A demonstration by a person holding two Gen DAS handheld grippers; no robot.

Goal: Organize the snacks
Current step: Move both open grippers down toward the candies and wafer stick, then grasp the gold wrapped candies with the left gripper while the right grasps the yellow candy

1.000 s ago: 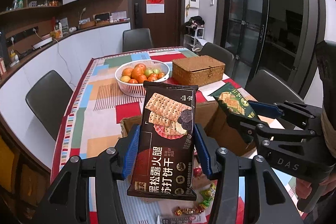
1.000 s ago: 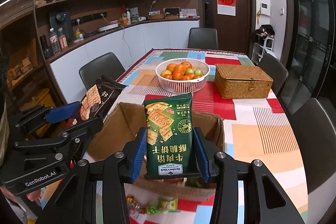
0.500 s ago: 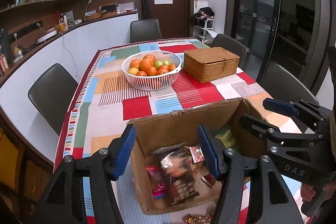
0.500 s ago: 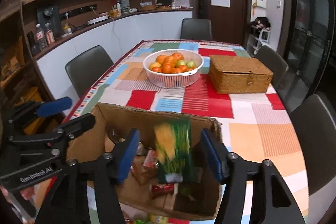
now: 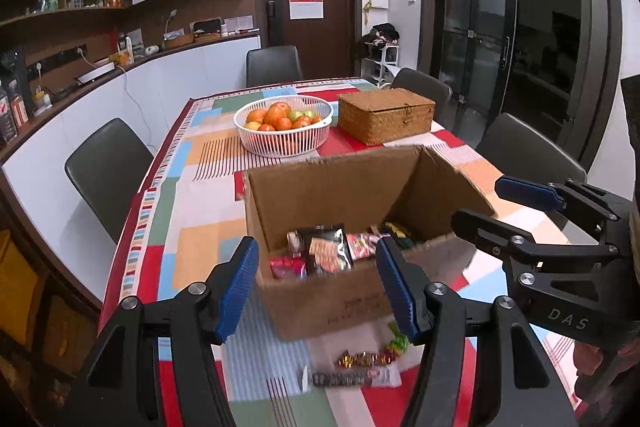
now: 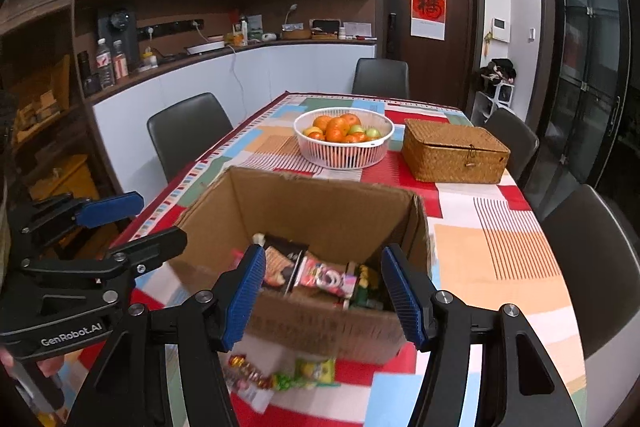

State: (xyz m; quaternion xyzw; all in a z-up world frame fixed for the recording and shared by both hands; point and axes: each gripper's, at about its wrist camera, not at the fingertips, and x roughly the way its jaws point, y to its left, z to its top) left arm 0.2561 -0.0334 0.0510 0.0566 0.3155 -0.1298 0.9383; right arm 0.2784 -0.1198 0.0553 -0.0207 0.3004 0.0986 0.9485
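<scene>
An open cardboard box [image 5: 340,187] [image 6: 320,211] stands on the patchwork tablecloth and holds several snack packets, among them the dark cracker pack [image 5: 326,253] [image 6: 280,263] and the green cracker pack [image 6: 366,287]. My left gripper [image 5: 318,283] is open and empty, just in front of the box; it also shows at the left of the right wrist view [image 6: 132,223]. My right gripper [image 6: 324,295] is open and empty above the box's near wall; it also shows at the right of the left wrist view [image 5: 500,203]. Loose wrapped candies [image 5: 368,359] [image 6: 280,375] lie before the box.
A white basket of oranges and apples [image 5: 283,125] [image 6: 344,137] and a lidded wicker box [image 5: 386,119] [image 6: 454,157] stand beyond the cardboard box. Dark chairs [image 5: 106,167] [image 6: 592,259] ring the table. A counter runs along the left wall.
Both grippers opened and dropped their cracker packs into the box, then drew back and lowered a little; the packs now lie among the other snacks.
</scene>
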